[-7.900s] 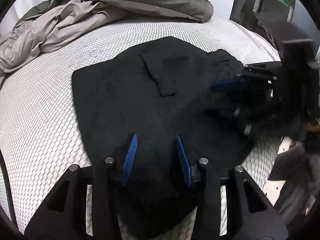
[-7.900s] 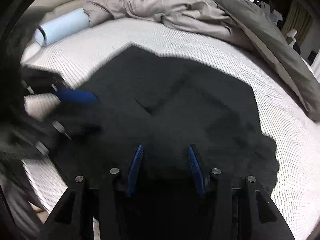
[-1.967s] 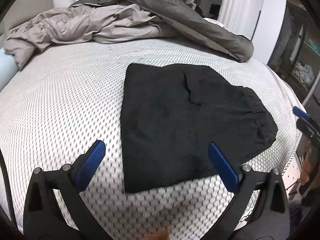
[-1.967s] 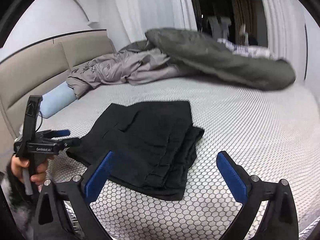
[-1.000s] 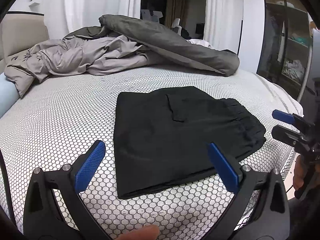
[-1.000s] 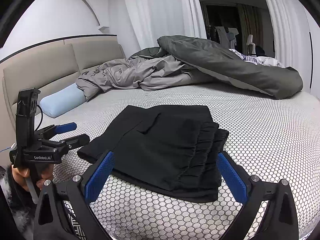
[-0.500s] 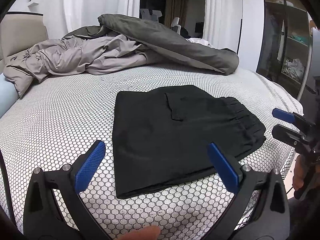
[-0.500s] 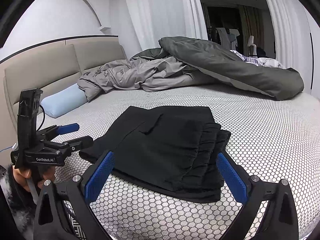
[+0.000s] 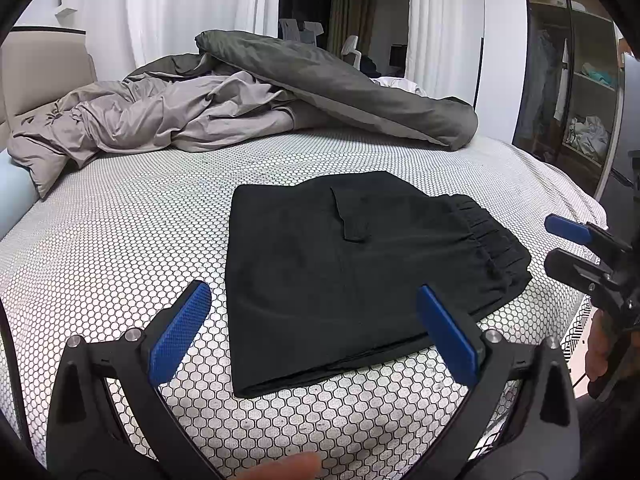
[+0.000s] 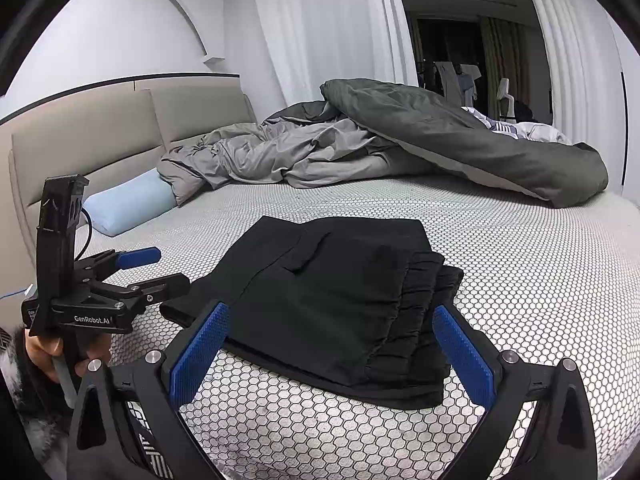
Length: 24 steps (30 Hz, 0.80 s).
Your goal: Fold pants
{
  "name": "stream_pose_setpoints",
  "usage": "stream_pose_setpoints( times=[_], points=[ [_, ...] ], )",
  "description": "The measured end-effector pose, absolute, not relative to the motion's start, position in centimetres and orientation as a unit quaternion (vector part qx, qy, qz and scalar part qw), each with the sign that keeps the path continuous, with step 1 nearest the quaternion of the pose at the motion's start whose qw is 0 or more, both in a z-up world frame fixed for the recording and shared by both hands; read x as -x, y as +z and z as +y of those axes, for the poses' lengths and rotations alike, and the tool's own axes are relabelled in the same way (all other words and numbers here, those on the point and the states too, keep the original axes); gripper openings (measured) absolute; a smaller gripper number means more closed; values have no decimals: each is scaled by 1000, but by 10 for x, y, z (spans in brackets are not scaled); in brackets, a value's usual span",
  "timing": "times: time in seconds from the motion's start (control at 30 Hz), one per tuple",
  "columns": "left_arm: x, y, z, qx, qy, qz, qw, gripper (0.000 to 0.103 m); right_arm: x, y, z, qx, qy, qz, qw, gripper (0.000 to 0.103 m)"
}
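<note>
Only right view shows pillow

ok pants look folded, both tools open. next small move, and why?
Probably just keep both tools back. The black pants lie as a compact folded stack on the bed, and the left tool and right tool are open and off the cloth.

Left gripper fingers spread wide, right gripper likewise spread, both empty, hand-held
</note>
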<state>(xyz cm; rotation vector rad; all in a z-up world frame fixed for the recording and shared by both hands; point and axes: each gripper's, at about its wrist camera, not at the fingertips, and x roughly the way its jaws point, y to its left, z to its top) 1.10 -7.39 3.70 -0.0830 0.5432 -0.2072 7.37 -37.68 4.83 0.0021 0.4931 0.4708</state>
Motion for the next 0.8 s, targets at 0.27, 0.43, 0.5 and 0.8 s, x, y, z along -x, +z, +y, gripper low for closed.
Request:
stream_pose_setpoints(
  times=[0.27, 0.43, 0.5, 0.8],
  points=[
    [-11, 37, -69, 39, -103, 267, 957, 102, -75, 47, -377, -2, 230, 245, 942, 103],
    [-11, 37, -67, 39, -104, 267, 957, 102, -76, 47, -377, 0, 229, 245, 942, 103],
    [-11, 37, -67, 40, -106, 267, 957, 102, -75, 47, -376, 1, 228, 244, 943, 103],
    [-13, 33, -62, 41, -112, 275, 954, 102, -79, 43, -371, 5, 229, 249, 941, 103]
  ],
)
